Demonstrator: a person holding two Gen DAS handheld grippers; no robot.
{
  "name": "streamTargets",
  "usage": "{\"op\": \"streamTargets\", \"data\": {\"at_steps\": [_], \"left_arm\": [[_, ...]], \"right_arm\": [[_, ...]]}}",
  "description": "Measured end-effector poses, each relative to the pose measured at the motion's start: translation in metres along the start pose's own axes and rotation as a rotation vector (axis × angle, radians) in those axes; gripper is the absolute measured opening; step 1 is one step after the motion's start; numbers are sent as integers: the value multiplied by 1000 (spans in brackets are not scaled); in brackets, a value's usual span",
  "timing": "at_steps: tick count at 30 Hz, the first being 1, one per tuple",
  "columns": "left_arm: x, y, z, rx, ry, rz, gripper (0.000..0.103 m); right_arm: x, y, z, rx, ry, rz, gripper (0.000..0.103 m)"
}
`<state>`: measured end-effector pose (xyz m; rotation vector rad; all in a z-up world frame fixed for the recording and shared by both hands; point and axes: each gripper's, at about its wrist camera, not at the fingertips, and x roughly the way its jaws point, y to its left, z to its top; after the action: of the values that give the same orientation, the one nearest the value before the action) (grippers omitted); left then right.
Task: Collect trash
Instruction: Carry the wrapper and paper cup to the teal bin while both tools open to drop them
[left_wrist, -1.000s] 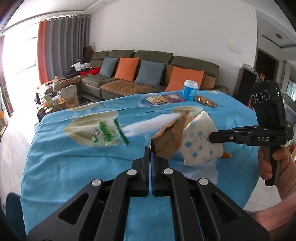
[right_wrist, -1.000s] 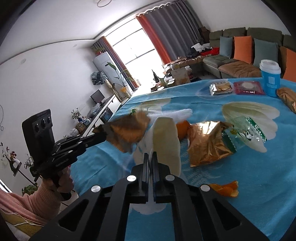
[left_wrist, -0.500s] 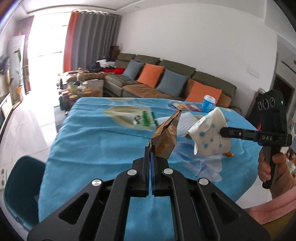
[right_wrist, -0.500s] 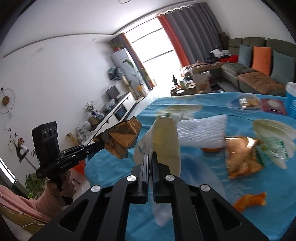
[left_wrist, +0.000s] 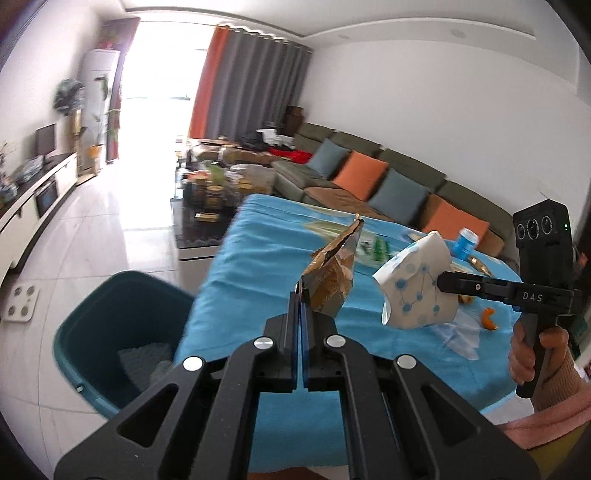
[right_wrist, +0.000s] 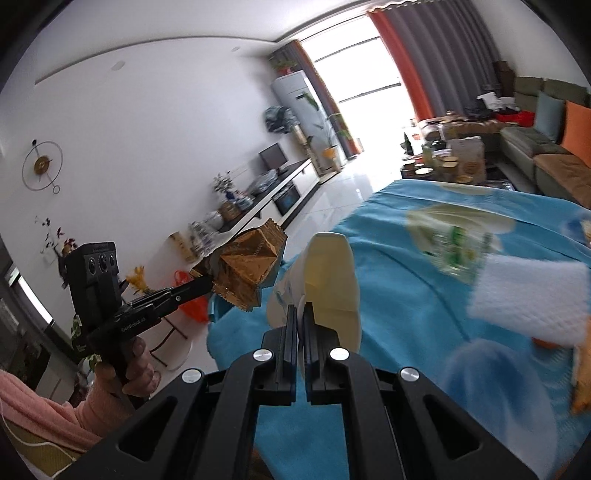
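My left gripper (left_wrist: 300, 295) is shut on a crumpled brown-gold snack wrapper (left_wrist: 332, 275), held above the table's left edge; it also shows in the right wrist view (right_wrist: 249, 275). My right gripper (right_wrist: 300, 314) is shut on the rim of a white paper cup with blue dots (right_wrist: 325, 284), seen in the left wrist view (left_wrist: 417, 288) beside the wrapper. A teal trash bin (left_wrist: 110, 325) stands on the floor left of the table, with some pale trash inside.
The table has a blue cloth (left_wrist: 258, 280). On it lie a white foam sheet (right_wrist: 528, 299), a clear green-printed wrapper (right_wrist: 454, 247), orange peel (left_wrist: 489, 319) and a blue cup (left_wrist: 466, 242). A sofa, a cluttered coffee table and a TV bench stand beyond.
Both grippers have swung left with the wrapper and the cup, away from the table's middle. The teal bin has come fully into the left wrist view.
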<state>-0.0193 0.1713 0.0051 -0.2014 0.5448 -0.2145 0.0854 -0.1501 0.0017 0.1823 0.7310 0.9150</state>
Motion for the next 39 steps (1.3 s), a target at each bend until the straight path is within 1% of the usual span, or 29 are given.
{"op": "streamTargets", "data": {"at_steps": [9, 14, 20, 31, 39], "left_arm": [[-22, 51, -3, -81, -31, 117, 1], [-29, 75, -6, -123, -33, 172, 1], [-31, 97, -13, -163, -25, 230, 1], [-30, 126, -23, -224, -5, 294, 1], [-22, 135, -26, -264, 19, 327, 1]], "right_arm": [[49, 30, 27, -77, 49, 73, 2], [76, 47, 39, -122, 73, 100, 2], [104, 64, 49, -148, 100, 119, 2], [150, 83, 54, -169, 142, 130, 2], [177, 90, 55, -174, 184, 114, 2]]}}
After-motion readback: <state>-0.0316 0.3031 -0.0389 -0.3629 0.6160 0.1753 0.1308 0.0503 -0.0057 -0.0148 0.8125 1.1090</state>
